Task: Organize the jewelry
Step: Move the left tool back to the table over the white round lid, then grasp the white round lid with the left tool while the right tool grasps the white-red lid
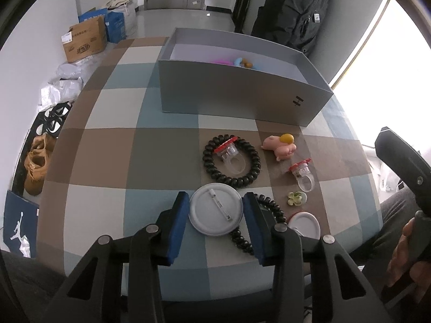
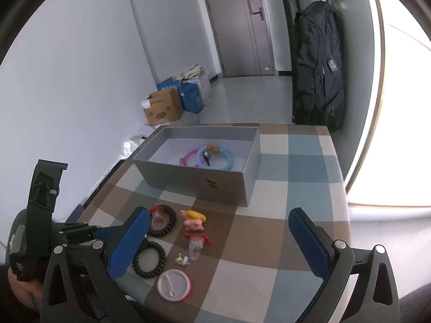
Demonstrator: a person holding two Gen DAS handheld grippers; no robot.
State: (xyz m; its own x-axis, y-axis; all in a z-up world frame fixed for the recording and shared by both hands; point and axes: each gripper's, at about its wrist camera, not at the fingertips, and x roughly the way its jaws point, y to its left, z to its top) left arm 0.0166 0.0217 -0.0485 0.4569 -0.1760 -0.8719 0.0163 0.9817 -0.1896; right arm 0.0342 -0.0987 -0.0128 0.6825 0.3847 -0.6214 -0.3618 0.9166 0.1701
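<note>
The left gripper [image 1: 215,212] tilts steeply down, blue pads narrowed (nearly closed). The right gripper [image 2: 219,245] hangs wide apart, hand-held.

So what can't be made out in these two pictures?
- Left wrist view: the gray box hides most of its contents behind its near wall; only bits of colored rings show.
- Left wrist view: whether the left gripper fingers press the white badge is unclear.
- Left wrist view: a black coil is partly hidden behind a finger and the badge.
- Right wrist view: the small flower piece is too small to identify.
</note>
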